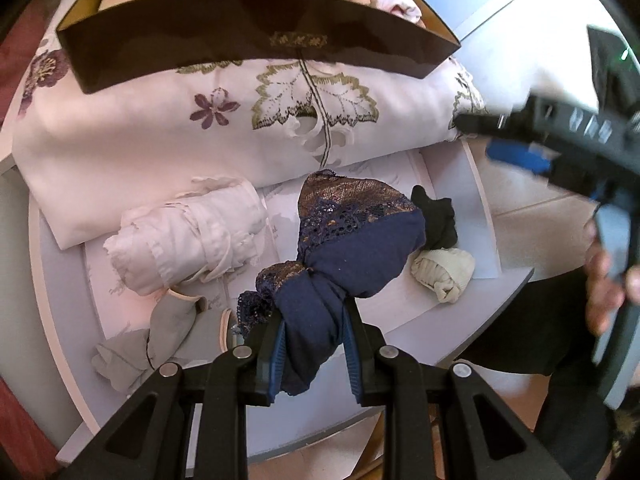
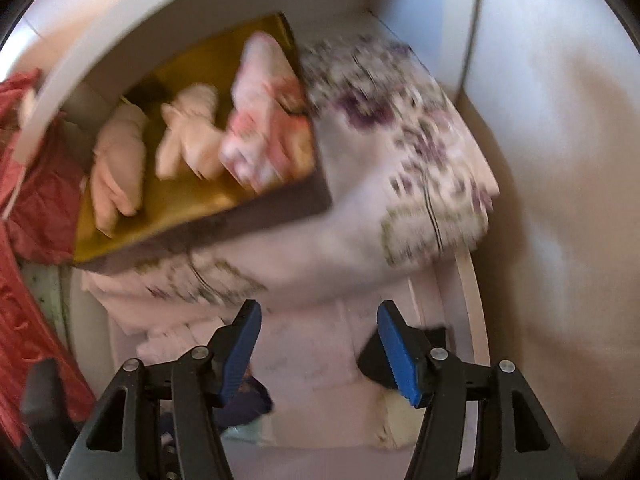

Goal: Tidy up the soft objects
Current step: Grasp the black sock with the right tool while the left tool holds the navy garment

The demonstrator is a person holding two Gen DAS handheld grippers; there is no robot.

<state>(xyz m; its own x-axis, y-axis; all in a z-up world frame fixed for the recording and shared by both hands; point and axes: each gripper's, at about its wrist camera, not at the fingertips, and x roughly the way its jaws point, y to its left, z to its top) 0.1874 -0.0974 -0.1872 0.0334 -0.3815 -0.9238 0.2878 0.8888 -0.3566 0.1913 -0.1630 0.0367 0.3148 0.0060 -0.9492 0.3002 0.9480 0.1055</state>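
Observation:
My left gripper (image 1: 314, 320) is shut on a navy blue lace undergarment (image 1: 356, 236) and holds it over the white shelf (image 1: 436, 328). A rolled white garment (image 1: 188, 240) lies to its left, a grey one (image 1: 160, 328) at the lower left, a black sock (image 1: 438, 218) and a cream bundle (image 1: 442, 274) to its right. A dark box with a gold inside (image 1: 260, 36) (image 2: 192, 200) sits on folded floral bedding (image 1: 180, 128) (image 2: 400, 168) and holds pink rolled items (image 2: 188, 136). My right gripper (image 2: 320, 344) is open and empty above the shelf; it also shows at the right of the left wrist view (image 1: 476, 136).
Red fabric (image 2: 28, 208) hangs at the left. A white cupboard wall (image 2: 552, 200) bounds the shelf on the right. The shelf's curved front edge (image 1: 320, 432) lies below my left gripper. The right wrist view is motion-blurred.

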